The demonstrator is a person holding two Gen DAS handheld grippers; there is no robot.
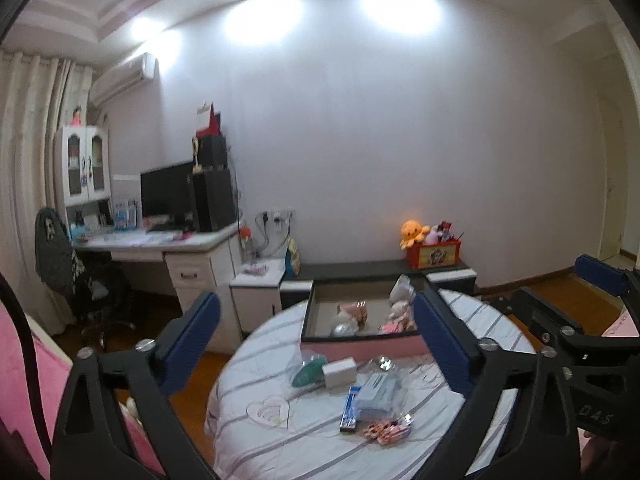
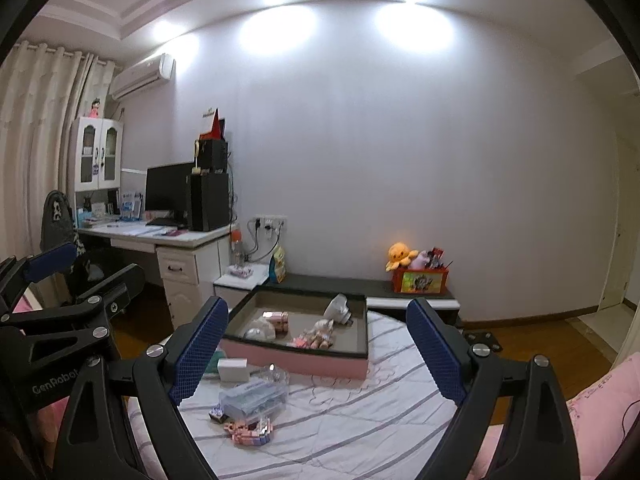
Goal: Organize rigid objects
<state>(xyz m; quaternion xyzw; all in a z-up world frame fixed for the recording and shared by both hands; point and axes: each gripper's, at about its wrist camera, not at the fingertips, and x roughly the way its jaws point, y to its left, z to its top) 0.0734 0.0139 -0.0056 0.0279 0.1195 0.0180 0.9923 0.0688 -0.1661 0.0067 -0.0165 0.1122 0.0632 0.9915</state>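
Note:
My left gripper [image 1: 318, 300] is open over a round striped bed [image 1: 420, 452] with nothing between its blue pads. My right gripper [image 2: 317, 305] is also open and empty, beside it. A pink-walled tray [image 2: 294, 360] lies at the bed's far side and holds a small doll [image 2: 316, 336], a pink item [image 2: 276, 317], a white cup-like piece [image 2: 338, 308] and a grey dome [image 2: 256, 334]. In front of the tray lie a white box [image 1: 339, 372], a teal object [image 1: 306, 374], a blue pack [image 1: 376, 394], a long blue box [image 1: 349, 408] and pink clips [image 1: 386, 430].
A white desk [image 2: 168, 236] with a monitor and a dark chair [image 1: 80, 280] stands at the left wall. Behind the bed runs a low dark bench [image 2: 340, 284] with a red box [image 2: 420, 280] and an orange plush. Pink bedding [image 2: 600, 400] lies at the right.

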